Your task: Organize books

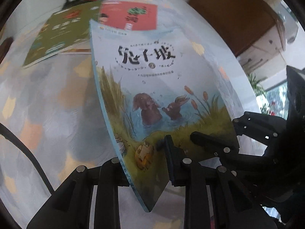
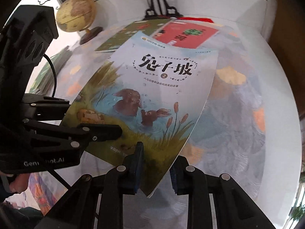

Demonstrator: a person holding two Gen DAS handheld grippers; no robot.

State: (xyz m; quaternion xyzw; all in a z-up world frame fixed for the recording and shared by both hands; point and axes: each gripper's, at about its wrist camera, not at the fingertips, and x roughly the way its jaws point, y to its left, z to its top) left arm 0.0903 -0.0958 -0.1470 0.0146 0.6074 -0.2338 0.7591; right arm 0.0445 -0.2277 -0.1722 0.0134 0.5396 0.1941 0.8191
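1. Two black two-finger grippers have hold of one thin paperback, the pale blue rabbit book [image 1: 162,95] with two brown rabbits in a pond on its cover.
2. Your left gripper [image 1: 144,164] has its jaws nearly closed on the near edge of that book, close to the spine corner; in the left wrist view one finger [image 1: 171,152] lies on the cover and the other is hidden under it.
3. Your right gripper [image 2: 156,164] is likewise pinched almost shut on the near edge toward the open-page corner, with one blue-padded finger [image 2: 138,160] on top of the cover and the other below it.
4. In the right wrist view your left gripper [image 2: 106,131] comes in from the left and clamps the book's [image 2: 152,95] near-left corner.
5. You are holding the book tilted above the white round table [image 2: 247,114], which is dappled with pastel patches; the cover bows slightly.
6. On the far side of the table lie a green-covered book [image 2: 122,36] to the left and a red-covered book [image 2: 188,34] to the right, side by side and partly overlapped in view by the held book's far edge.
7. Far left stands a small tan globe on a dark stand [image 2: 76,13], and a black ornate metal stand [image 2: 160,3] sits behind the two flat books.
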